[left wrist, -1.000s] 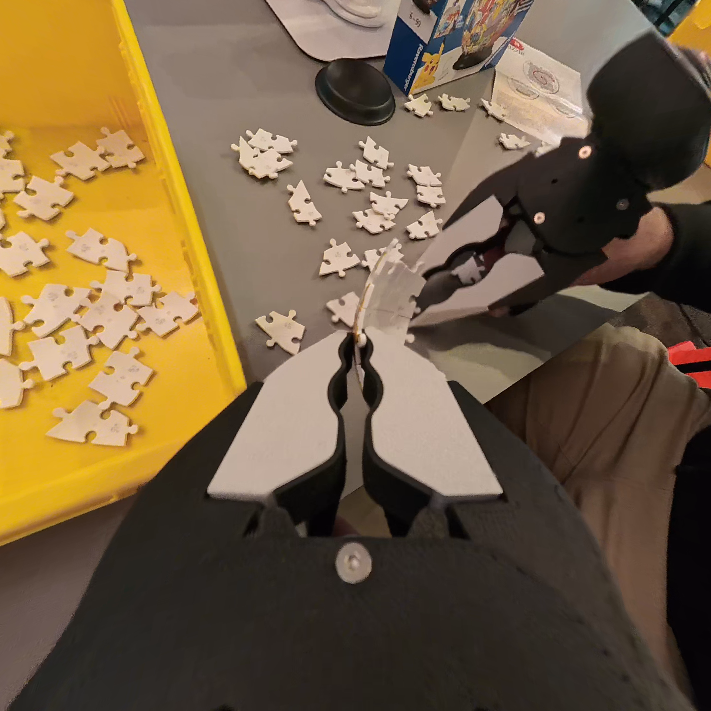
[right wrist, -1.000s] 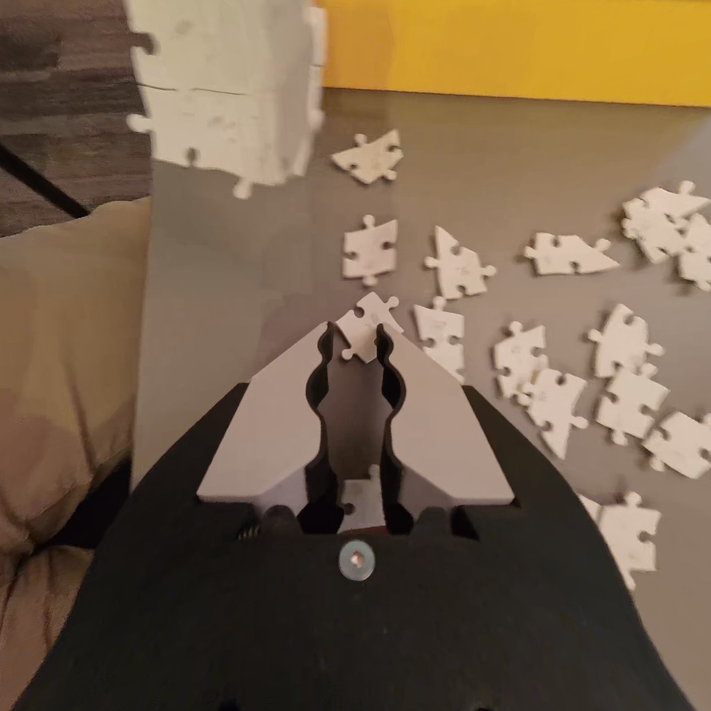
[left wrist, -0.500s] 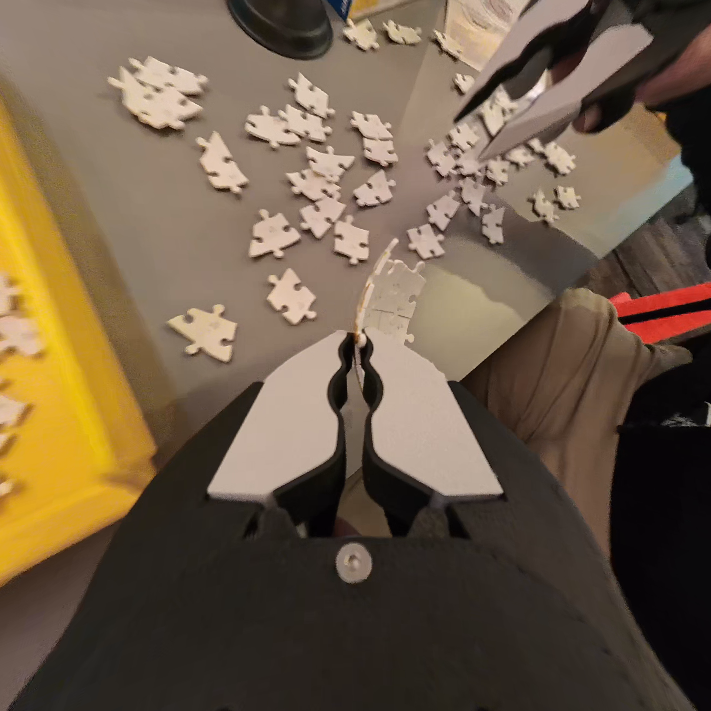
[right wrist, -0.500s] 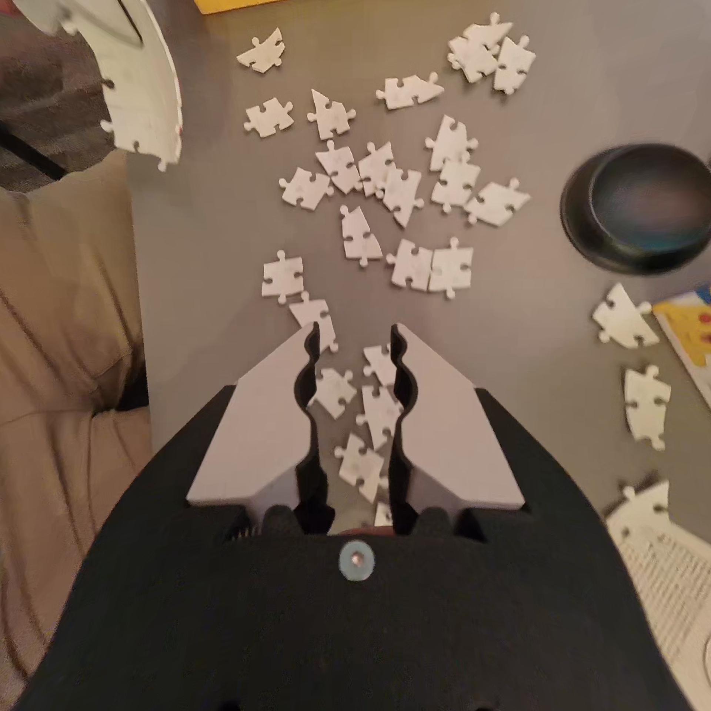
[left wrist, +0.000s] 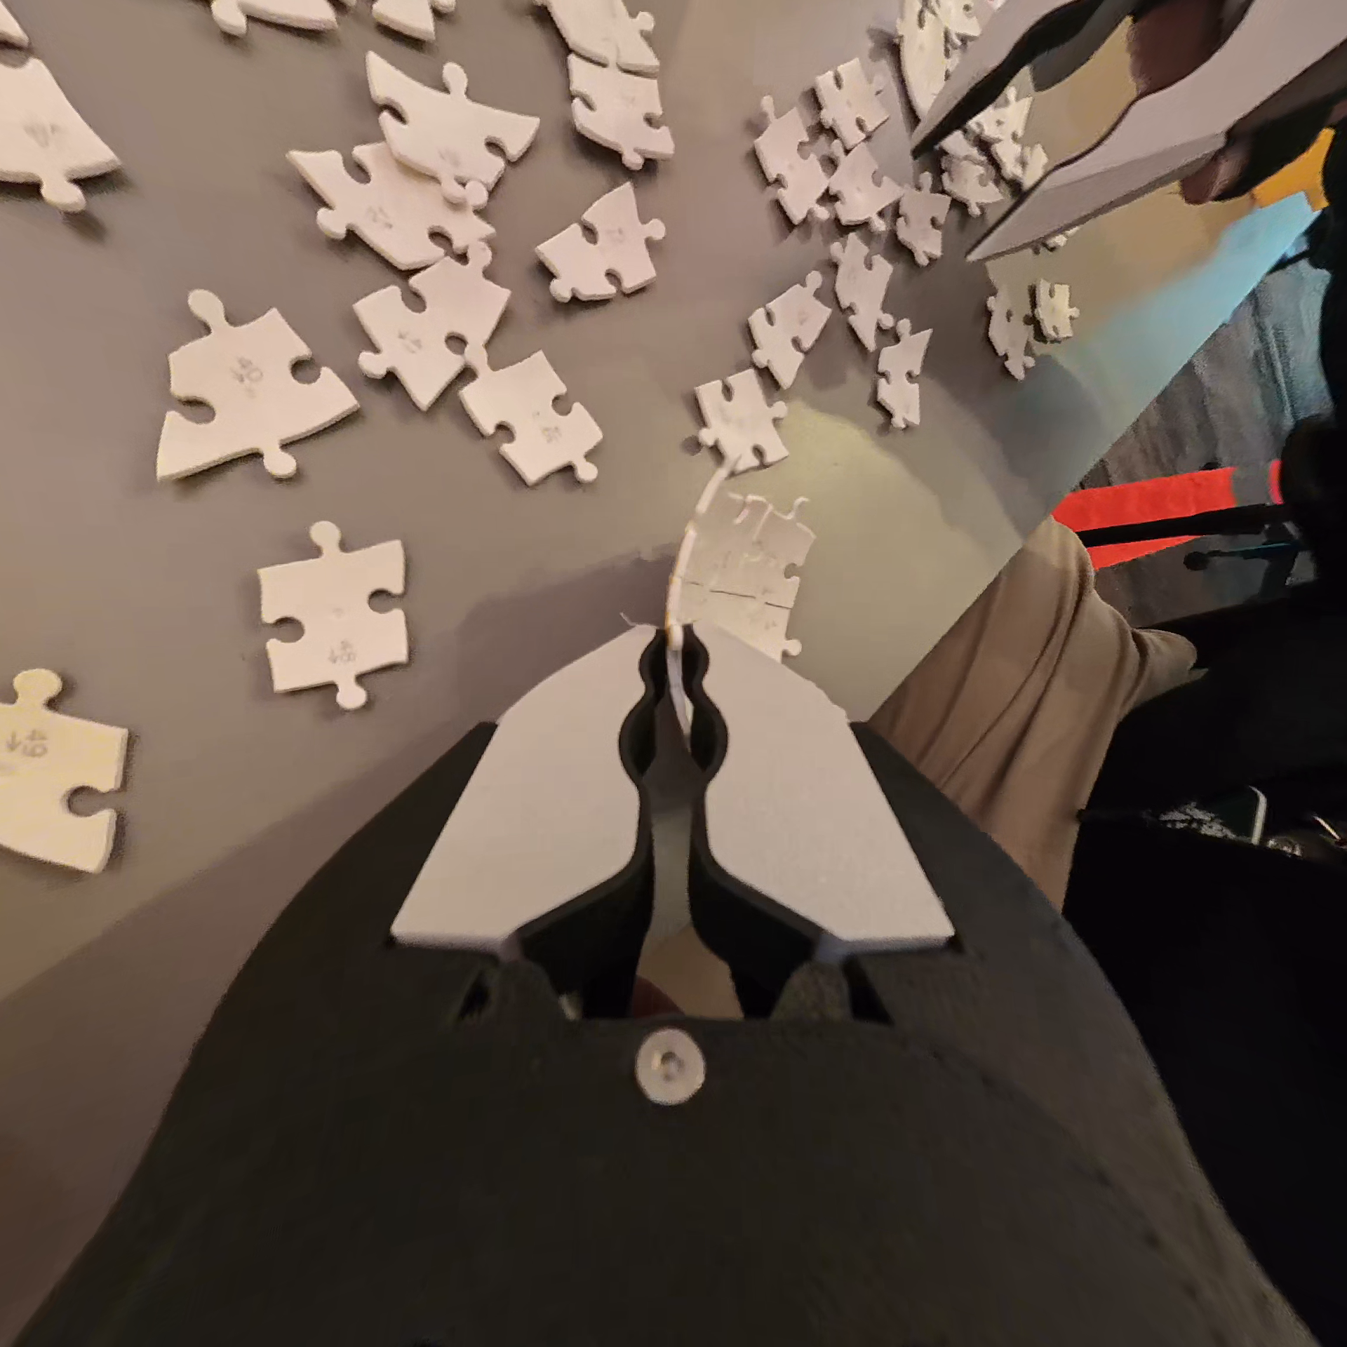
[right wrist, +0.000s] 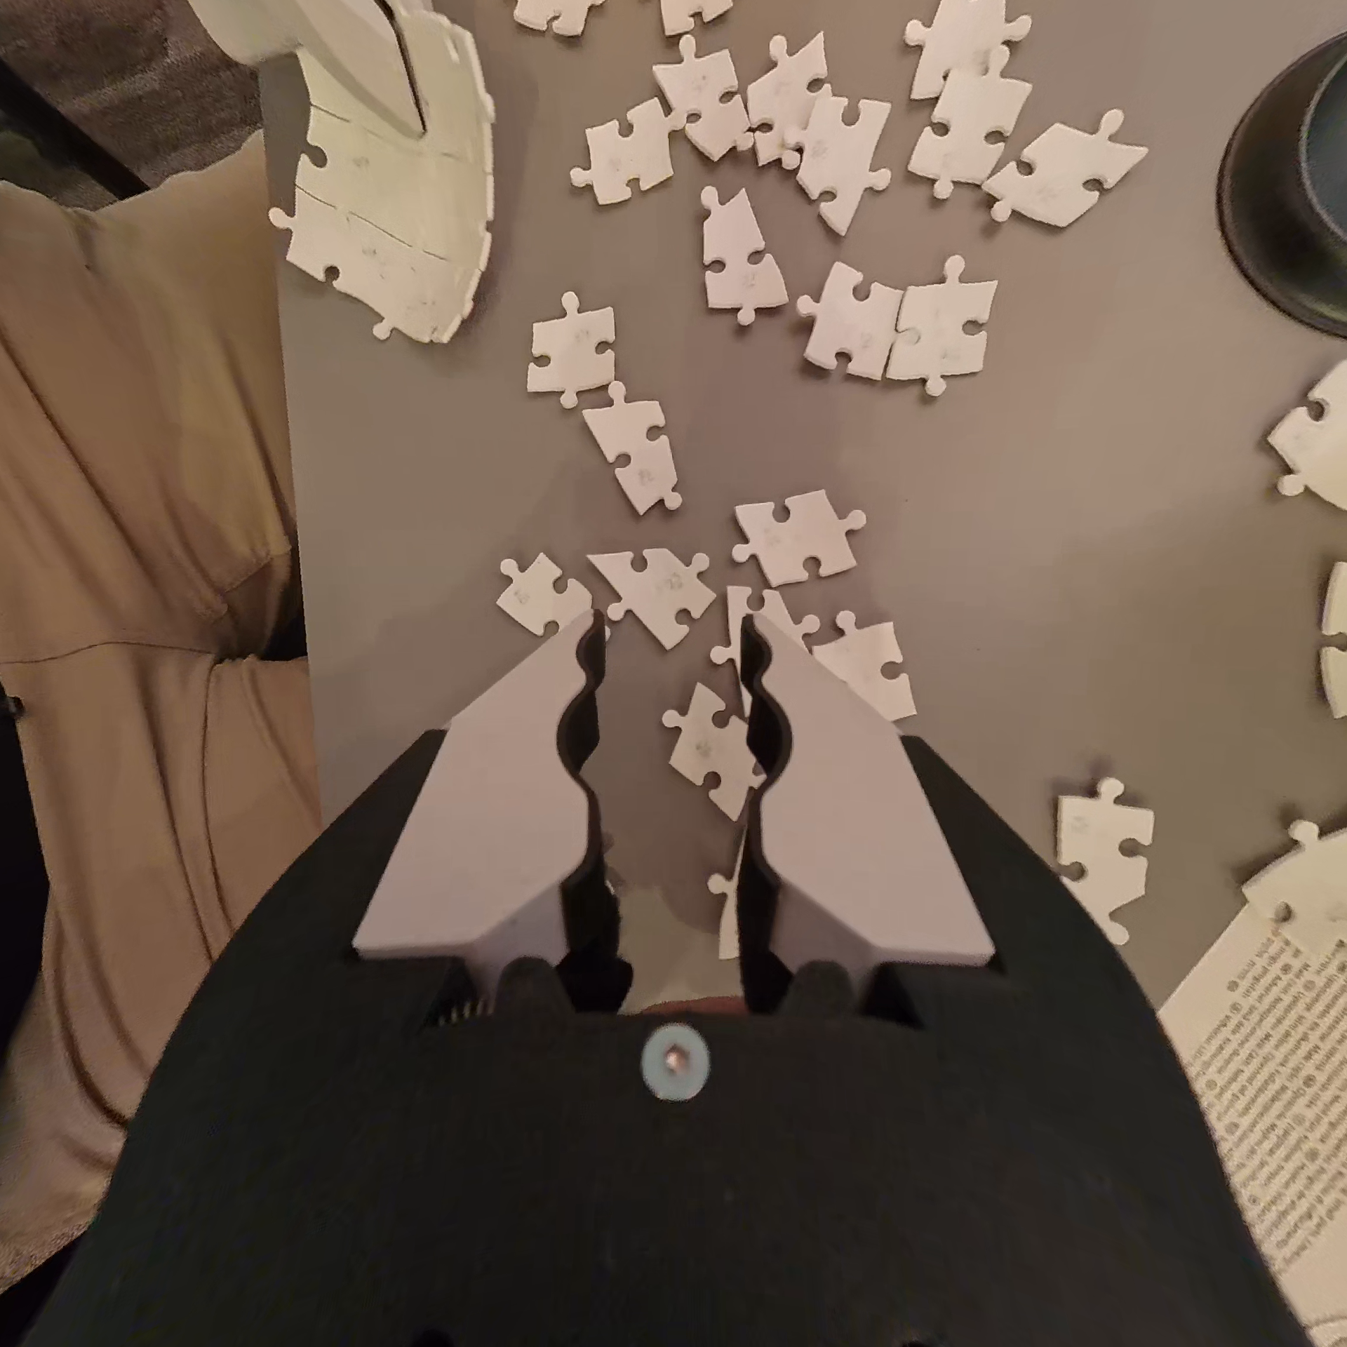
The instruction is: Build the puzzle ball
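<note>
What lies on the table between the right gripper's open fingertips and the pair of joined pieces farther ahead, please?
In the right wrist view, two loose pieces: one just beyond the right gripper, another farther toward the joined pair. Bare grey table fills the rest.

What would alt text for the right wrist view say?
An open grey two-finger gripper hovers over loose white puzzle pieces on a grey table. Upper left, a curved section of joined white pieces is held up; a black round stand sits at the right edge.
</note>
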